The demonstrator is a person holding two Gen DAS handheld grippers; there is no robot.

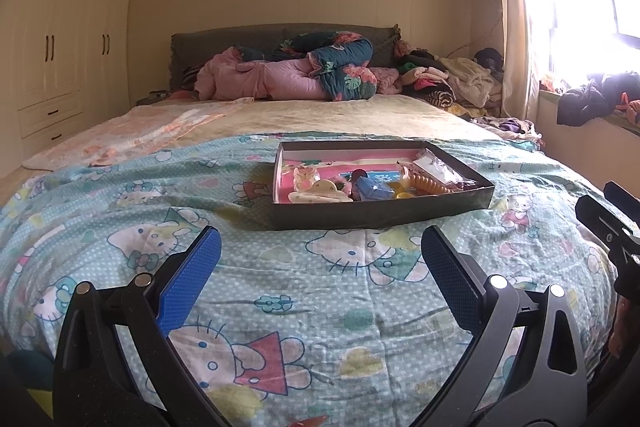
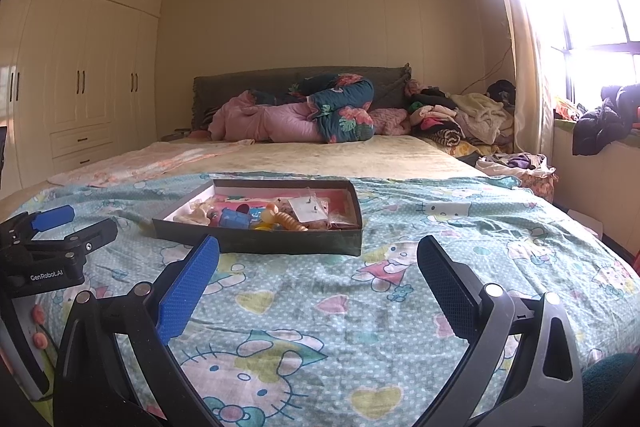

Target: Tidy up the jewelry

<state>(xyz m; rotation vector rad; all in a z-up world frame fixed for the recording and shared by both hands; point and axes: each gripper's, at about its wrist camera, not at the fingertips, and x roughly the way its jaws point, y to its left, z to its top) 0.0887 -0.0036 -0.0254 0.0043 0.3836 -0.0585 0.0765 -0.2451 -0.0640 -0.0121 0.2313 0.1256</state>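
A shallow dark box (image 1: 380, 213) (image 2: 256, 239) with a pink inside lies on the cartoon-print bedspread. It holds several small pieces: cream hair clips (image 1: 318, 193), a blue piece (image 1: 372, 189) (image 2: 234, 217), an orange spiral band (image 1: 434, 185) (image 2: 294, 221) and clear packets (image 1: 434, 163) (image 2: 310, 209). My left gripper (image 1: 318, 249) hangs open over the spread just short of the box, nothing between its blue pads. My right gripper (image 2: 318, 253) stands open too, near the box's front wall. Each gripper shows at the edge of the other's view: the right one (image 1: 612, 223), the left one (image 2: 60, 227).
The turquoise bedspread (image 1: 280, 307) covers the near half of the bed. Rolled quilts (image 1: 304, 75) and piled clothes (image 1: 448, 79) lie by the headboard. A wardrobe (image 1: 60, 39) stands at the left, a curtain and bright window sill (image 1: 592, 99) at the right.
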